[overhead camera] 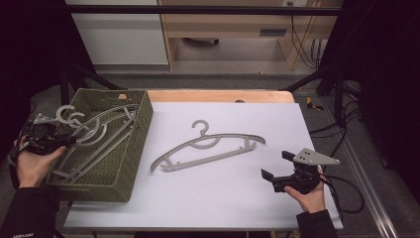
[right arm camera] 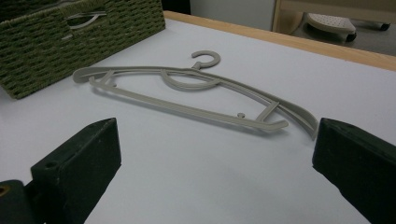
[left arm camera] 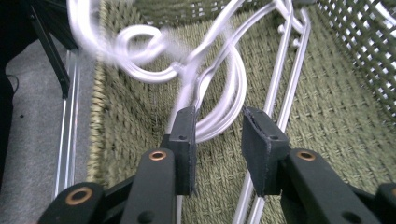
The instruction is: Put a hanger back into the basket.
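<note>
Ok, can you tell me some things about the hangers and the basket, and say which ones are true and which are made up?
1. One grey hanger lies flat on the white table. True.
2. The green basket holds hangers in the basket. True.
3. The right gripper is clamped on the hanger. False: it is open, apart from the hanger.
4. The basket sits at the table's right. False: it is at the left.
5. The left gripper is open inside the basket. True.

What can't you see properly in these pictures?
- Hooks of the hangers in the basket: blurred, left gripper view.
- How many hangers are stacked: they overlap, high view.
- Right gripper body: cut off by the bottom edge, right gripper view.
</note>
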{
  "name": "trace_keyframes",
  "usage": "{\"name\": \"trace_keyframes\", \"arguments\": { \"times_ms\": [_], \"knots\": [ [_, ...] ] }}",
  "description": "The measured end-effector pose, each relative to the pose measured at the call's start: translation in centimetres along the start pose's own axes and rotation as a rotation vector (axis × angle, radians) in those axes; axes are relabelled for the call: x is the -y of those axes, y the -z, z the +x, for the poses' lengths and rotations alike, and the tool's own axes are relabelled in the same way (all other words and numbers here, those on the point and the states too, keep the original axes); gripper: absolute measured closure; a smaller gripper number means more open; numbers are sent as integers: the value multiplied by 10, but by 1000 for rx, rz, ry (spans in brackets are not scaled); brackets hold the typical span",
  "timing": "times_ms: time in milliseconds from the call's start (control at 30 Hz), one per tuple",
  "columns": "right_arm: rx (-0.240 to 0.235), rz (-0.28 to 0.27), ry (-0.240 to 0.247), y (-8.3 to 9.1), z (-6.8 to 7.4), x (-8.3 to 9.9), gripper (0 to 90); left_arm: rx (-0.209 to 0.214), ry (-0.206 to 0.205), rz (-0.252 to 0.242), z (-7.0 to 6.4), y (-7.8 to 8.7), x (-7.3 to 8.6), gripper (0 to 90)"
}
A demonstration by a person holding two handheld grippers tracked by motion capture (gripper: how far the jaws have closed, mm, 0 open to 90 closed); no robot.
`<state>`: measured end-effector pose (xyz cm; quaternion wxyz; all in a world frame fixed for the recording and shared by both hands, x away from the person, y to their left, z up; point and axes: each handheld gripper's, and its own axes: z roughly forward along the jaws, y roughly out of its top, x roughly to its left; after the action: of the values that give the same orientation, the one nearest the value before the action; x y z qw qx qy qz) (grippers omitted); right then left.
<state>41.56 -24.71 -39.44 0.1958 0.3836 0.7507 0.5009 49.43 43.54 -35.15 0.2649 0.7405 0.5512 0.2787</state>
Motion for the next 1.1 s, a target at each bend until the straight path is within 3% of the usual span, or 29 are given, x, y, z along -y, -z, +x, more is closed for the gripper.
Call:
{"name": "trace_keyframes", "arguments": {
  "times_ms": [133,300,433,667,900,1100],
  "knots": [
    [1,-4,-2,0,0,0,14,18,-12,-64,-5,12,-1,595],
    [2,-7,-5,1,0,0,14,70,-28,-172,-17,29,-3,513],
    [5,-9,-3,1,0,0,14,139,-18,-269,-29,40,-2,429],
    [14,-7,-5,-1,0,0,14,245,-26,-359,-65,47,2,335],
    [21,7,-4,-6,-1,0,20,374,-52,-419,-112,47,4,233],
    [32,20,0,-12,-3,0,30,438,-92,-438,-153,47,6,191]
  ]
}}
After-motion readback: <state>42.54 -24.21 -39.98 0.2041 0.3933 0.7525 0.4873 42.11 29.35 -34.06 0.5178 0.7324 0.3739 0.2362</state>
